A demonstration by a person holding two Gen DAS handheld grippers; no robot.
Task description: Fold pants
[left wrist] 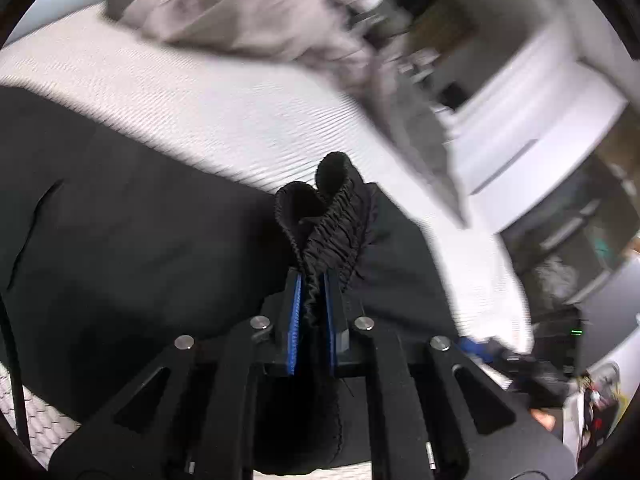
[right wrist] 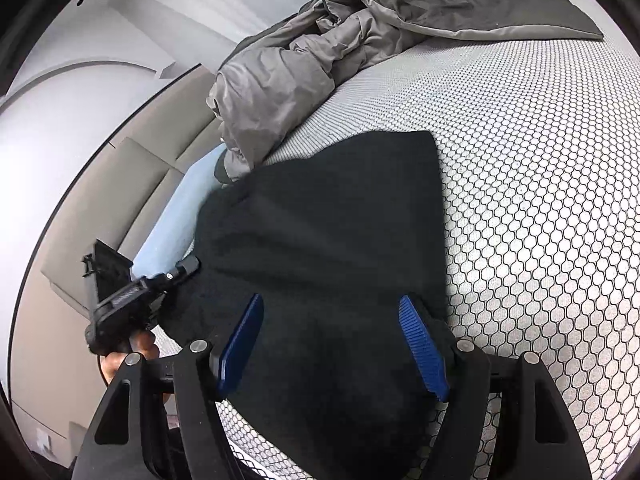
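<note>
Gray blanket (right wrist: pixel 280 80) on mattress (right wrist: pixel 540 200)

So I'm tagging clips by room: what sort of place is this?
Probably a bedroom: black pants lie on a mattress with a rumpled grey duvet, beside white walls.

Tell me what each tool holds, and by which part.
The left tool is shut on the black pants, pinching the gathered elastic waistband. The right tool is open over the pants, holding nothing.

One pair of black pants (right wrist: pixel 320 220), one grey blanket (right wrist: pixel 280 76), two grippers
</note>
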